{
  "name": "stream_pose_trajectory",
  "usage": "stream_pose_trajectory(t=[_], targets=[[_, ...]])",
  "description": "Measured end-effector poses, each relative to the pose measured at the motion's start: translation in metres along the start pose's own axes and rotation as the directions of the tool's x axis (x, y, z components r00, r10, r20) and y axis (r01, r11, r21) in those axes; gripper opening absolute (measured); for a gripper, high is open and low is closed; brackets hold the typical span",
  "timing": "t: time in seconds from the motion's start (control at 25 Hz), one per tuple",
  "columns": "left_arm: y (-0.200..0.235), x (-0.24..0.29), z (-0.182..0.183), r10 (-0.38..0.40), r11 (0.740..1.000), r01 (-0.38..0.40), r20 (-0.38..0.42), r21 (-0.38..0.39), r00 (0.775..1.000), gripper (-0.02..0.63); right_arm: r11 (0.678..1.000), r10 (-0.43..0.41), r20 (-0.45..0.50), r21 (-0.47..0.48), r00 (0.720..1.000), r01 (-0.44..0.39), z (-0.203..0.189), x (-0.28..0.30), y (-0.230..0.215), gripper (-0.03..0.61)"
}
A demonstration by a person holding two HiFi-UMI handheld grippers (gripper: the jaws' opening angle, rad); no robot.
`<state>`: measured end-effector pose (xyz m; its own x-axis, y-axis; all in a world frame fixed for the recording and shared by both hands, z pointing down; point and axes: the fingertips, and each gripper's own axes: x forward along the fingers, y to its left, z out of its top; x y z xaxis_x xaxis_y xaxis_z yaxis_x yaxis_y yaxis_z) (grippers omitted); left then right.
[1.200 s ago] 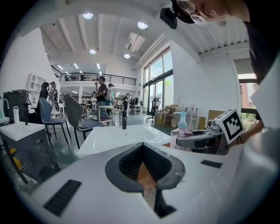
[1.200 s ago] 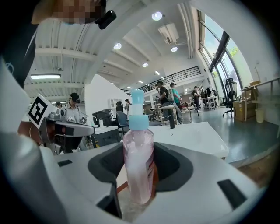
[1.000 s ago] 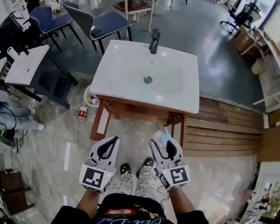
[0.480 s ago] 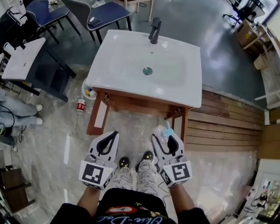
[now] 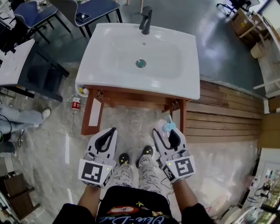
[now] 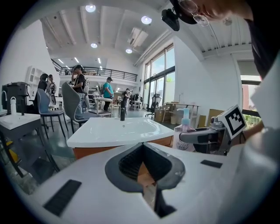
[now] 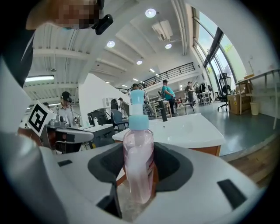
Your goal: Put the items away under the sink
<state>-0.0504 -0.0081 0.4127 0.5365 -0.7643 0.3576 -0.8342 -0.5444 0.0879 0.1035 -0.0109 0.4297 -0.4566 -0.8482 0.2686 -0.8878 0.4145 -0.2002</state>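
Note:
The white sink [image 5: 101, 52] stands on a wooden frame [image 5: 131, 99] ahead of me, with a black tap [image 5: 145, 19] at its far edge. The space beneath the basin is hidden in the head view. My right gripper [image 5: 166, 133] is shut on a clear pump bottle [image 5: 168, 127] of pink liquid with a light blue pump, held upright in front of the frame's right leg. The bottle [image 7: 138, 170] fills the middle of the right gripper view between that gripper's [image 7: 140, 148] jaws. My left gripper [image 5: 113, 131] is shut and empty, level with the right one. Its tips [image 6: 142, 144] meet before the sink [image 6: 113, 130].
A red can [image 5: 75, 104] lies on the floor left of the frame, beside a small basket [image 5: 81, 90] of items. Chairs [image 5: 89, 8] and a white table [image 5: 13, 61] stand to the left. Wooden decking [image 5: 227, 118] runs to the right. My feet [image 5: 125, 158] are just behind the grippers.
The sink has slid up and left in the head view. Both grippers have sunk a little, side by side. The right still holds the bottle.

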Motion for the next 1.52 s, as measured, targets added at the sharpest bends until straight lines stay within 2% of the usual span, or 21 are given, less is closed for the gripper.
stream_pose_trajectory(t=[0.28,0.68,0.96,1.52], targets=[[0.001,0.003,-0.017,0.012,0.999,-0.010,-0.031,0.040,0.999,0.008,1.000,-0.004,-0.005,0.015,1.000,0.004,-0.016,0.002,-0.002,0.207],[0.008,0.013,-0.038,-0.020,1.000,0.019,-0.022,-0.023,1.000,0.008,0.999,0.007,0.010,0.032,1.000,-0.007,-0.030,0.012,-0.006,0.207],[0.011,0.027,-0.050,-0.026,1.000,0.026,-0.014,-0.015,1.000,0.008,0.998,-0.015,0.020,0.061,1.000,0.014,-0.046,0.020,-0.017,0.207],[0.019,0.049,-0.099,-0.031,0.999,0.030,-0.034,-0.025,0.999,0.008,0.998,-0.045,0.016,0.053,0.999,0.044,-0.087,0.039,-0.031,0.207]])
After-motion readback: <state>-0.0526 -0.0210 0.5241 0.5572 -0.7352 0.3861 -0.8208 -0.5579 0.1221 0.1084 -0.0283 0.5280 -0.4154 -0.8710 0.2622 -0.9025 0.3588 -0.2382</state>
